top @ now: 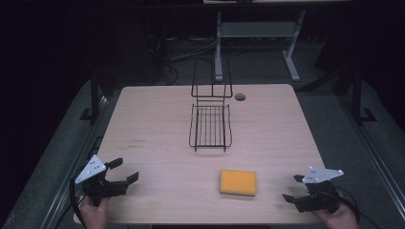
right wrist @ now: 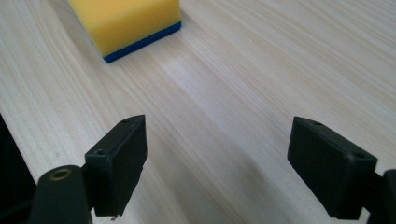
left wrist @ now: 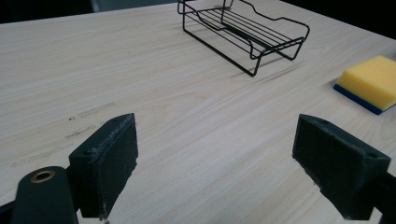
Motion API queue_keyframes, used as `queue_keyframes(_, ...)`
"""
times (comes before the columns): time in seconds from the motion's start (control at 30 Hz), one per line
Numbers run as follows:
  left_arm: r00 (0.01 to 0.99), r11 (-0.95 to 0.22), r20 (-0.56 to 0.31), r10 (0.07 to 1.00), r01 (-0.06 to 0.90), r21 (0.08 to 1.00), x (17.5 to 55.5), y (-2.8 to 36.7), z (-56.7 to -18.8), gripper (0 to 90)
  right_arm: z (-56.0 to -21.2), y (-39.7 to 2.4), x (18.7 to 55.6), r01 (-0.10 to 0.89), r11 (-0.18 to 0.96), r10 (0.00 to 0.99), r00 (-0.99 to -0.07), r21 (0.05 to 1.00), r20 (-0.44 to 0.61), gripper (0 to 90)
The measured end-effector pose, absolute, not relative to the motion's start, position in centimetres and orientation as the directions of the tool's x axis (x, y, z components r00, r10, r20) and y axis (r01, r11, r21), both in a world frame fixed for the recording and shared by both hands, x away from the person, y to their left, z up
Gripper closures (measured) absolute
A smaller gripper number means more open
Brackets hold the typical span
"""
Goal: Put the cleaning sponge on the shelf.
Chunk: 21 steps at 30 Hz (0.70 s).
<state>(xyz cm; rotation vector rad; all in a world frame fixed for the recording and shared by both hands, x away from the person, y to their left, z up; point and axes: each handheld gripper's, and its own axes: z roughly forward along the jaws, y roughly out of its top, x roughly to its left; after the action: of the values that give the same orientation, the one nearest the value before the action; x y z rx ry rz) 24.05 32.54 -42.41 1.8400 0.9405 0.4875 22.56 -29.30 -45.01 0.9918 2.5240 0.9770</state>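
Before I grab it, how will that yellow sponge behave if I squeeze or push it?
The yellow sponge looks like soft foam, so it will probably compress between the jaws and feel light. It lies flat on its blue base on the wooden table, so a push should slide it, not roll or tip it.

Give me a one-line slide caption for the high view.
Two open grippers, left gripper and right gripper, wait at the table's near edge; yellow sponge lies before a black wire rack.

Black two-jaw tongs [top: 123, 170]; grey three-cornered top plates; black trailing cables; brass-ringed screw holes.
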Motion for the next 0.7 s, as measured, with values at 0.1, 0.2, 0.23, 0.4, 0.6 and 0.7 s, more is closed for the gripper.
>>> queue_keyframes(0.1,0.624,-0.233,-0.067,0.779,0.387,0.892,24.1,32.4,-42.4,13.4,-45.0,-29.1,22.5,0.506,0.550,0.671,-0.741,0.664,0.008,19.4)
queue_keyframes(0.2,0.626,-0.237,-0.063,0.778,0.384,0.892,24.1,32.5,-42.4,13.4,-45.0,-28.9,22.5,0.498,0.557,0.662,-0.749,0.664,0.007,19.3)
queue_keyframes(0.23,0.624,-0.235,-0.066,0.779,0.388,0.891,24.1,32.5,-42.4,13.4,-45.0,-28.8,22.5,0.498,0.557,0.661,-0.750,0.664,0.008,19.3)
queue_keyframes(0.4,0.623,-0.230,-0.071,0.779,0.389,0.892,24.0,32.4,-42.4,13.4,-44.8,-28.5,22.4,0.487,0.561,0.650,-0.760,0.669,0.008,19.2)
queue_keyframes(0.6,0.626,-0.229,-0.071,0.776,0.384,0.895,23.9,32.4,-42.4,13.4,-44.5,-28.0,22.3,0.470,0.567,0.634,-0.773,0.677,0.006,19.2)
queue_keyframes(0.7,0.624,-0.229,-0.068,0.779,0.383,0.895,23.9,32.5,-42.4,13.4,-44.5,-27.7,22.4,0.469,0.568,0.629,-0.777,0.676,0.010,19.0)
